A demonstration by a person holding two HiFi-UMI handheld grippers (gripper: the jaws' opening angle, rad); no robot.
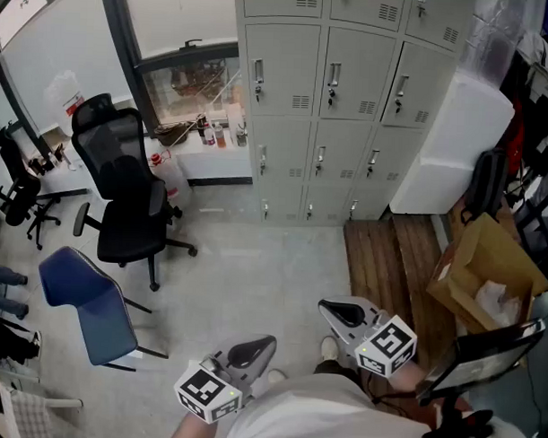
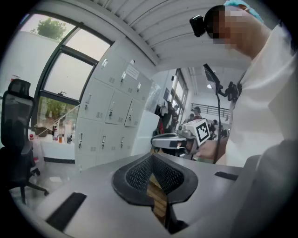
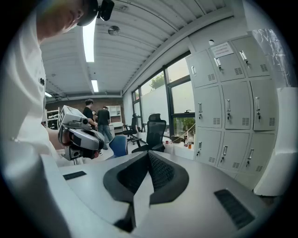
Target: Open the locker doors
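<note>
Your left gripper (image 1: 254,351) and right gripper (image 1: 341,312) hung low in front of your body. Both were clenched with nothing between the pads, and neither was near anything.

The lockers (image 1: 332,99) stood well ahead across the pale floor (image 1: 255,258), against the wall just beside the window (image 1: 189,85). Every door that showed appeared to lie flush in its frame, handles (image 1: 258,78) untouched.

By my reading the task had not begun. No door was open, and you had the approach, the first grasp of a handle and every pull left to do.

Outward from the lockers, a white block (image 1: 451,148) stood at their right. A black office chair (image 1: 122,190) and a blue chair (image 1: 83,297) stood off to the left. An open cardboard box (image 1: 488,266) sat by the wooden boards (image 1: 385,262) at your right.
</note>
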